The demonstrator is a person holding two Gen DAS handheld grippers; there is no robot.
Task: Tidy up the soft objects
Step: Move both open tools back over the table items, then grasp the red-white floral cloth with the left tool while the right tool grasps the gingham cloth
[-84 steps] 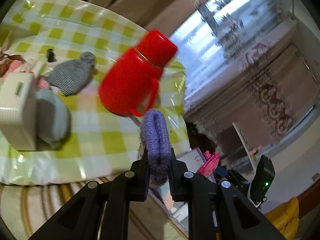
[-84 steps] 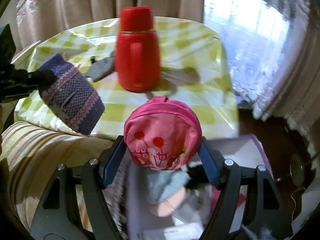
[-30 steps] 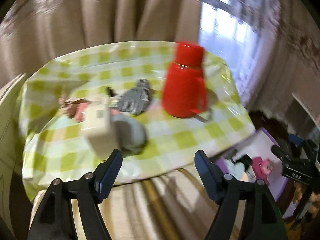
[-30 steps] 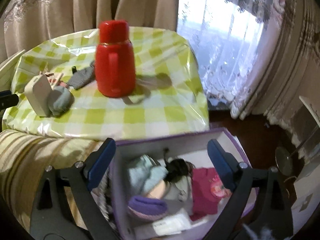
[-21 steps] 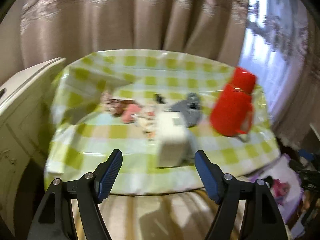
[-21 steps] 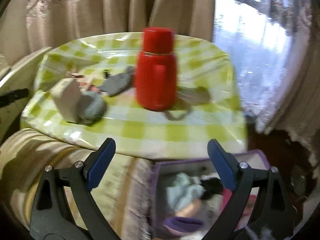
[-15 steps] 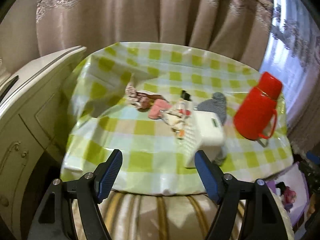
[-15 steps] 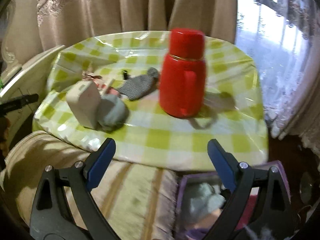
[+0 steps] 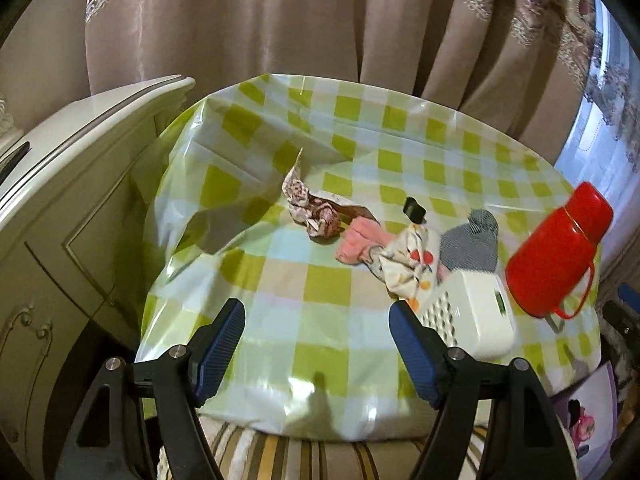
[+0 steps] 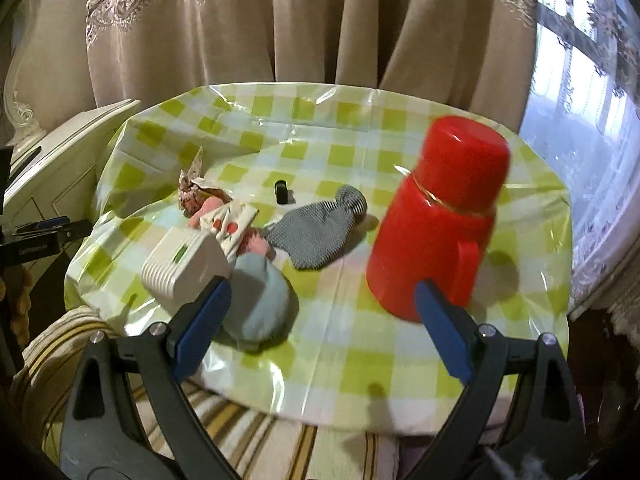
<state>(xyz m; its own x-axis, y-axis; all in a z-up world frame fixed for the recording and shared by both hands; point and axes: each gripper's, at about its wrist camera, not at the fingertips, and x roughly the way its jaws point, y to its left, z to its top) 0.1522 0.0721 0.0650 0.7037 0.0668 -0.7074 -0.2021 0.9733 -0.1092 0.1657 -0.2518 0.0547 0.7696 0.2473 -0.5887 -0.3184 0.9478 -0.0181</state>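
Observation:
Soft items lie on the round table with the green-checked cloth (image 9: 328, 292): a floral crumpled cloth (image 9: 310, 210), a pink piece (image 9: 356, 242), a white patterned cloth (image 9: 408, 264) and a grey striped knit hat (image 9: 472, 246). The right wrist view also shows the striped hat (image 10: 320, 230) and a pale blue knit hat (image 10: 260, 300) against a white box (image 10: 186, 268). My left gripper (image 9: 316, 344) hovers open over the table's near edge, nothing between its fingers. My right gripper (image 10: 320, 328) is open too, near the blue hat.
A red thermos jug (image 10: 436, 220) stands on the table's right side. A small black object (image 10: 281, 191) lies mid-table. A white cabinet (image 9: 72, 160) stands at the left. A purple box (image 9: 588, 412) with a pink item sits low at the right. Curtains hang behind.
Both grippers swung from the purple box back toward the table. The left view panned left to the cabinet side; the right view rose and closed in on the thermos and hats.

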